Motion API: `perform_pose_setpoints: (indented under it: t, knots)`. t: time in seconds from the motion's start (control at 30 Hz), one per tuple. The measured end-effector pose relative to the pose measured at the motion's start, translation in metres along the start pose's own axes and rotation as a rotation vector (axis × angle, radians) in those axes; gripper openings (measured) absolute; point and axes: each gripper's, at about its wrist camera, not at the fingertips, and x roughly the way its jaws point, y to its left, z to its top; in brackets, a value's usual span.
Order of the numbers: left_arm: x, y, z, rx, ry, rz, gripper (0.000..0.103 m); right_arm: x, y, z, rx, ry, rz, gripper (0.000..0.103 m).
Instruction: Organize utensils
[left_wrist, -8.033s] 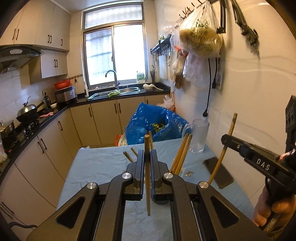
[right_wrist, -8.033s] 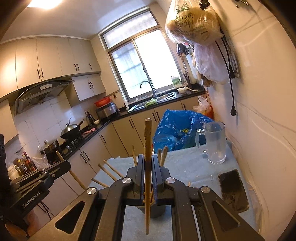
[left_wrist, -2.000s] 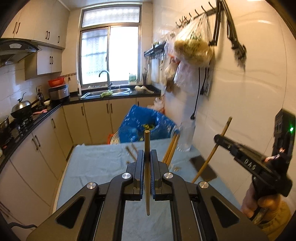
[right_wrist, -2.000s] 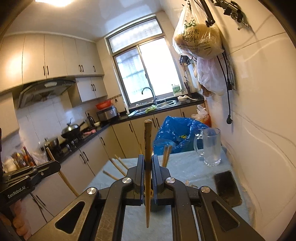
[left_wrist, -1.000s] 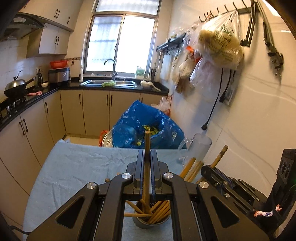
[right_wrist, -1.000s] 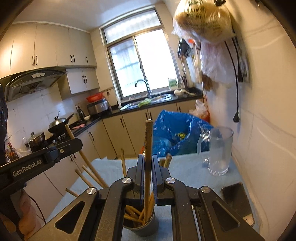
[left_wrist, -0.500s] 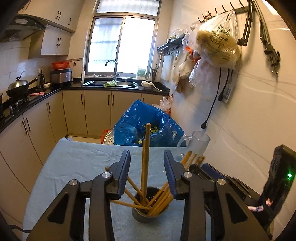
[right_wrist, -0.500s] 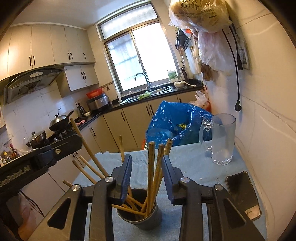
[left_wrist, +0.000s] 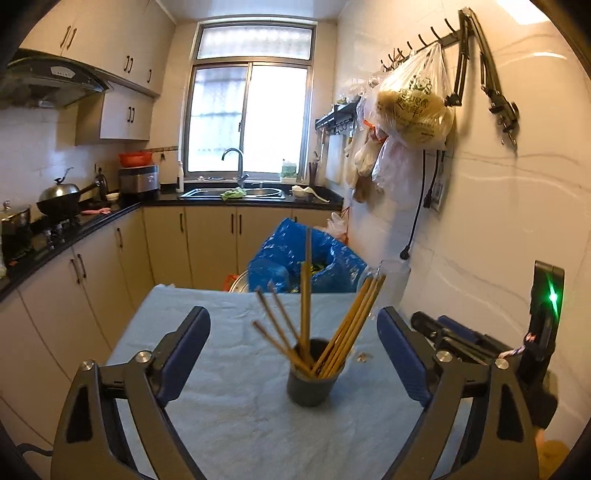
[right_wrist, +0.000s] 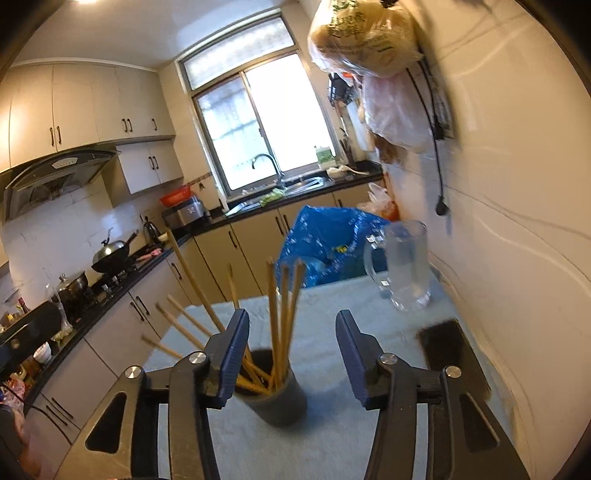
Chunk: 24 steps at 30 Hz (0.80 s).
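Observation:
A dark cup (left_wrist: 313, 380) stands on the pale blue cloth and holds several wooden chopsticks (left_wrist: 305, 295), some upright and some splayed. My left gripper (left_wrist: 291, 321) is drawn back from the cup, its jaws opening wide, with nothing pressed between its blue pads. In the right wrist view the same cup (right_wrist: 275, 400) and chopsticks (right_wrist: 280, 314) sit just beyond my right gripper (right_wrist: 291, 321). Its jaws are opening too and grip nothing. The right gripper (left_wrist: 436, 328) also shows at the right of the left wrist view.
A glass mug (right_wrist: 406, 269) and a black phone (right_wrist: 450, 354) lie by the wall on the right. A blue bag (left_wrist: 306, 266) stands past the table's far edge. Kitchen counters (left_wrist: 92, 225) run along the left and back. Plastic bags (left_wrist: 413, 107) hang overhead.
Both grippers were shut on a chopstick each over the cup. Both have opened and left the chopsticks standing in it. Both have pulled back from the cup.

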Motion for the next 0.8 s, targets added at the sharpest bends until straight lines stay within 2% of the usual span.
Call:
perform_pose_setpoints:
  t: [0.23, 0.5, 0.63, 0.8]
  knots:
    - [-0.026, 0.010, -0.039, -0.028, 0.005, 0.091, 0.100, -0.023, 0.002, -0.037, 0.022, 0.058, -0.027, 0.058]
    - [-0.057, 0.030, -0.075, -0.073, -0.037, 0.249, 0.103, -0.052, 0.013, -0.073, 0.015, 0.034, -0.079, 0.063]
    - [-0.063, 0.040, -0.093, -0.098, -0.016, 0.268, 0.103, -0.060, 0.010, -0.091, 0.039, 0.041, -0.098, 0.063]
    - [-0.063, 0.037, -0.114, -0.056, 0.002, 0.308, 0.103, -0.064, 0.010, -0.111, 0.046, 0.060, -0.140, 0.064]
